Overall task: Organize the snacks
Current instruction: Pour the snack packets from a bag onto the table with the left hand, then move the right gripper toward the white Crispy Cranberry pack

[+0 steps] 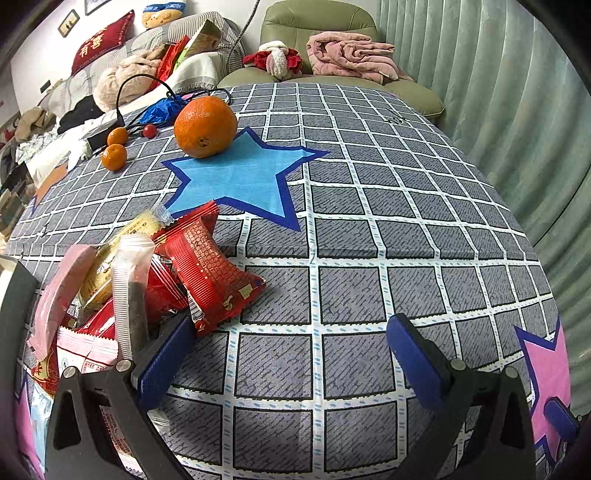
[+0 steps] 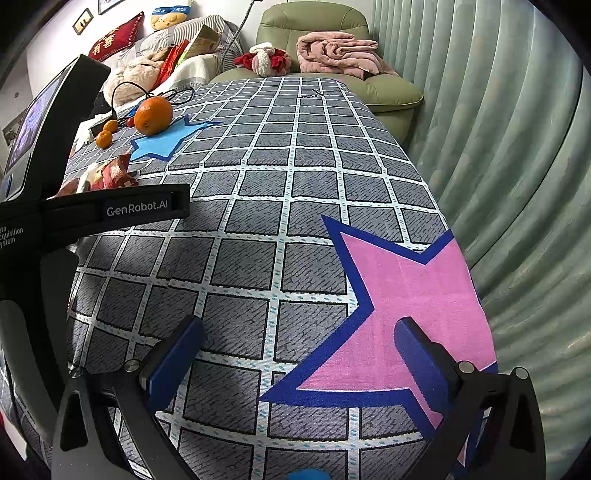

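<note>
A pile of snack packets (image 1: 122,291) lies at the left of the checked tablecloth: a red packet (image 1: 210,269) on top, a yellow one (image 1: 125,243), pink and clear ones beside it. My left gripper (image 1: 291,332) is open and empty over bare cloth, its left finger (image 1: 166,354) touching the pile's edge. My right gripper (image 2: 299,339) is open and empty above the pink star (image 2: 413,302). The pile shows small in the right wrist view (image 2: 107,173), behind the left gripper's body (image 2: 48,177).
A large orange (image 1: 205,125) sits on the blue star (image 1: 240,177), with two small oranges (image 1: 114,147), a red berry and a black cable behind. A green armchair (image 1: 314,22) with pink blanket and a cluttered sofa stand beyond. Curtains (image 1: 517,110) hang close on the right.
</note>
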Motion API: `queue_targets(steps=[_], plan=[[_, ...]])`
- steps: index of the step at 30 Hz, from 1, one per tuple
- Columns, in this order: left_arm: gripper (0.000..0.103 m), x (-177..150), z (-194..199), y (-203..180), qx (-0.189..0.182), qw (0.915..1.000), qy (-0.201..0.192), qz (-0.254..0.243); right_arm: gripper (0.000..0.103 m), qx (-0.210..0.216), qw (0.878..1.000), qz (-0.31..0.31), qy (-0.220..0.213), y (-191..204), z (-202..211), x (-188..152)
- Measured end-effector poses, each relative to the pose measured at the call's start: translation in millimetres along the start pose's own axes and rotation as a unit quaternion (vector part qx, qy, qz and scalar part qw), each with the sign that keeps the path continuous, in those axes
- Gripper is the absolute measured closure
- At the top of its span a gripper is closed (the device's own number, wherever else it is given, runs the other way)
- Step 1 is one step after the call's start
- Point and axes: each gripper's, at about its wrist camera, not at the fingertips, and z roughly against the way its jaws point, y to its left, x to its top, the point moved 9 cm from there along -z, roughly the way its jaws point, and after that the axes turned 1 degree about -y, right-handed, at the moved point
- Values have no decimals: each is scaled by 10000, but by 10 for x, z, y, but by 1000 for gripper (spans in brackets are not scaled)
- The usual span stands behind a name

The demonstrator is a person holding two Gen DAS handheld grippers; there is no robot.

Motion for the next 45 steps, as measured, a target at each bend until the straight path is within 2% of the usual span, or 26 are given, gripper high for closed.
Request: queue_targets(steps=[12,15,18,20,22,24,25,30,33,36,38,42,45], plan=[[0,-3,0,2,-15,10000,22,-13,0,0,10000,0,-2,7,3,-1],[0,-35,20,28,-153,9986,459,-205,0,0,10000,1,-2,6,0,4],[0,-69,143,60,-204,9966,733,-310,0,1,10000,0,-2,2,-3,1],[0,-32,383,142,-301,9969,619,-367,0,0,10000,0,-3,0,-5,1],[0,-4,608,261,-371,9977,364,-440,0,0,10000,0,-3,-1,-7,3],[0,-28,792,431,-234,9981,-115,-564,0,0,10000,1,-2,0,-7,6],[0,-90,872,561,-312,9983,-189,-461,0,0,10000,1,-1,-1,-7,3],[0,-401,1109,1337,140,9996,-91,-220,0,22,9999,33,113,7,-8,12],[0,-588,1126,1636,288,9995,-63,-95,0,19,9977,-28,676,47,7,53],[0,-679,1154,1798,475,9988,-72,-132,0,605,9948,-411,714,351,118,160],[0,-735,1120,1846,492,9987,15,-139,0,915,9930,-381,638,637,254,234],[0,-847,1164,1928,795,9966,132,-194,0,980,9931,154,621,1177,396,279],[0,-838,1239,1948,723,9972,89,-178,0,1035,9920,362,623,1420,446,259]])
